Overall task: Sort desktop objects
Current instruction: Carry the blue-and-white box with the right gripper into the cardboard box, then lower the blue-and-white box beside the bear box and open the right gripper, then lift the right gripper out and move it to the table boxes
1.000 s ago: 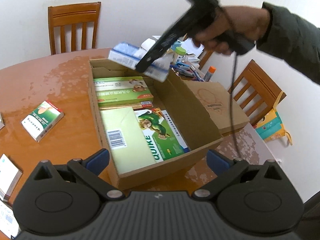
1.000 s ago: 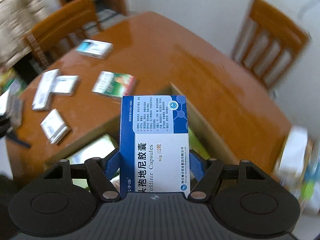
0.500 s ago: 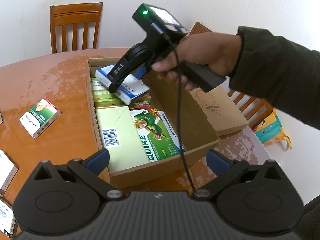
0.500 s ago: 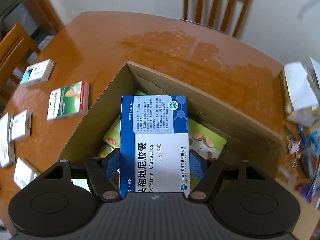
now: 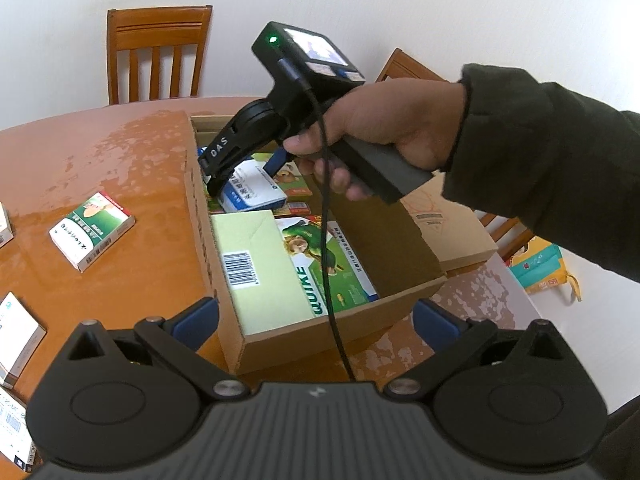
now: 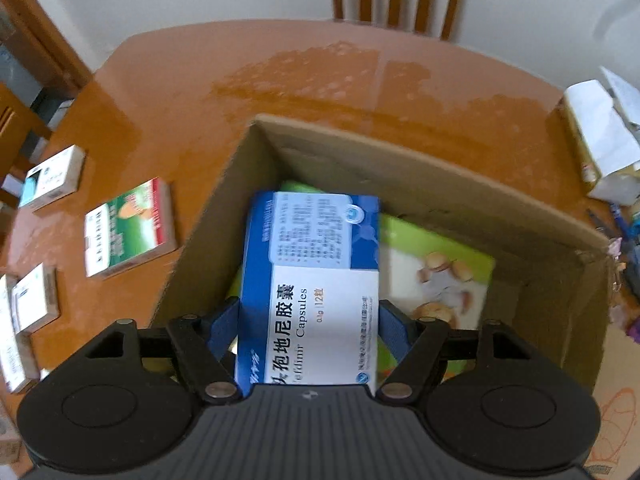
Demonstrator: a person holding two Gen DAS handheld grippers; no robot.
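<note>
Lying flat in corrugated cardboard carton (image 6: 420, 168), glossy rectangular blue-white pkg (image 6: 312, 280)

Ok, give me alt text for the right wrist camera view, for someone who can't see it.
A blue and white medicine box sits between the fingers of the right hand-held gripper, low inside an open cardboard box. More medicine boxes lie on the wooden table at left.
</note>
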